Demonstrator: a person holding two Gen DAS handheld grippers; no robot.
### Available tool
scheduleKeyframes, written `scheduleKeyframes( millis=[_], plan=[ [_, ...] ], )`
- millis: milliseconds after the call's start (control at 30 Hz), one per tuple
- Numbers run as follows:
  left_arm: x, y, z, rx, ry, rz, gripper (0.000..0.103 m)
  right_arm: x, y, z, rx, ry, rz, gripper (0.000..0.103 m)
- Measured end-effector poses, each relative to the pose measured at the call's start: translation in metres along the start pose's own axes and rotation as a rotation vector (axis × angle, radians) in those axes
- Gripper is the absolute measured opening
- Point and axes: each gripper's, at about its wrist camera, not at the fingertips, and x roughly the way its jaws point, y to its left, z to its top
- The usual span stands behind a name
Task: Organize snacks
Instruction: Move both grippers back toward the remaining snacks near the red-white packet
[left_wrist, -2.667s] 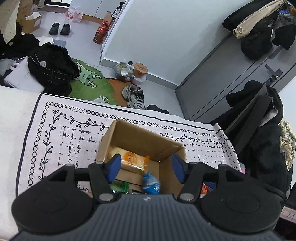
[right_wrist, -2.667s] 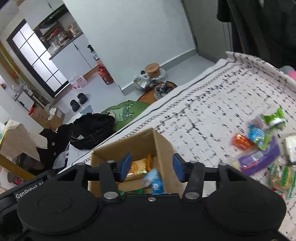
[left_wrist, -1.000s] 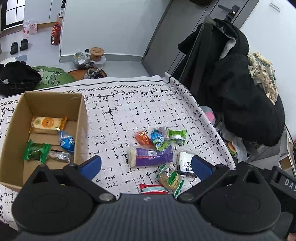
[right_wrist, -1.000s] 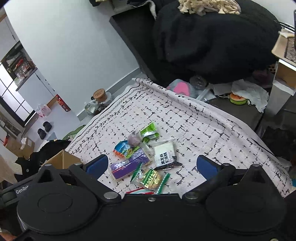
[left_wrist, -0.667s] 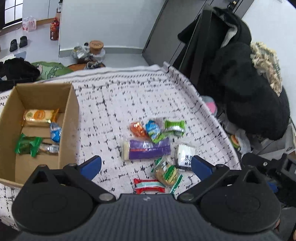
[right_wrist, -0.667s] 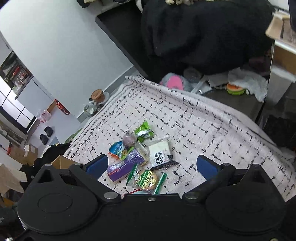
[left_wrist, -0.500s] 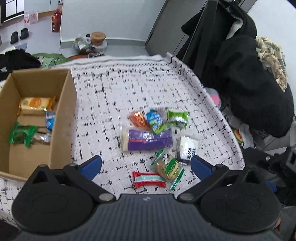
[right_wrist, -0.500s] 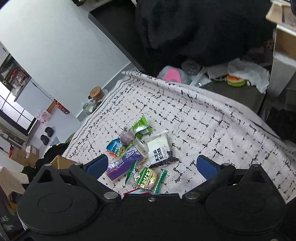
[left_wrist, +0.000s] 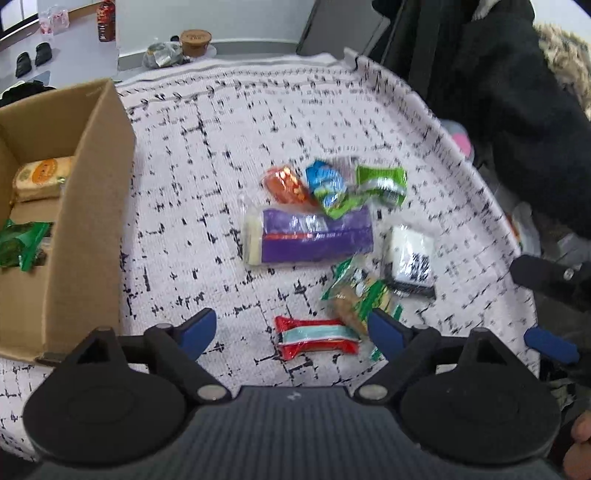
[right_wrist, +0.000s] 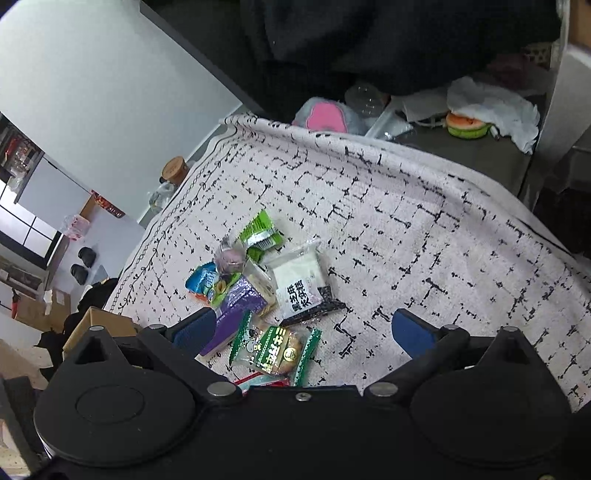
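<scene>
Several snack packets lie in a cluster on the patterned cloth (left_wrist: 221, 155): a purple pack (left_wrist: 314, 236), a red-and-teal bar (left_wrist: 316, 338), a green-gold cookie packet (left_wrist: 360, 295), a white-and-black packet (left_wrist: 412, 258), an orange one (left_wrist: 286, 184), a blue one (left_wrist: 325, 184) and a green one (left_wrist: 382, 182). A cardboard box (left_wrist: 92, 221) at the left holds a yellow-orange packet (left_wrist: 42, 177) and a green one (left_wrist: 22, 243). My left gripper (left_wrist: 291, 332) is open above the red bar. My right gripper (right_wrist: 301, 330) is open above the cookie packet (right_wrist: 277, 350).
The cloth's edge curves off at the right, with black coats (left_wrist: 517, 92) beyond. A pink item (right_wrist: 325, 116) and a white cloth (right_wrist: 491, 107) lie past the far edge. Shoes (right_wrist: 83, 262) and a cork-lidded jar (right_wrist: 173, 170) stand on the floor.
Both grippers have swung from over the box to the snack cluster and opened wide. They have come down closer to the packets in the last half second.
</scene>
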Motion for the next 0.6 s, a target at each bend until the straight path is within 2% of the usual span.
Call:
scheduleKeyframes(
  millis=[167,333,533,600],
  plan=[
    [0.018,-0.005,-0.007,0.084,0.042,0.045,0.085,0.002,-0.005,0.003,0.028,0.005,0.0,0.102],
    [0.033,-0.005,-0.009,0.127,0.081,0.071,0.085,0.008,-0.005,0.005,0.029,0.022,-0.003,0.102],
    [0.049,-0.012,-0.012,0.169,0.108,0.061,0.086,0.016,-0.006,0.002,0.029,0.047,-0.024,0.102],
    [0.053,-0.014,-0.012,0.182,0.11,0.062,0.086,0.021,-0.007,0.0,0.036,0.068,-0.025,0.098]
  ],
)
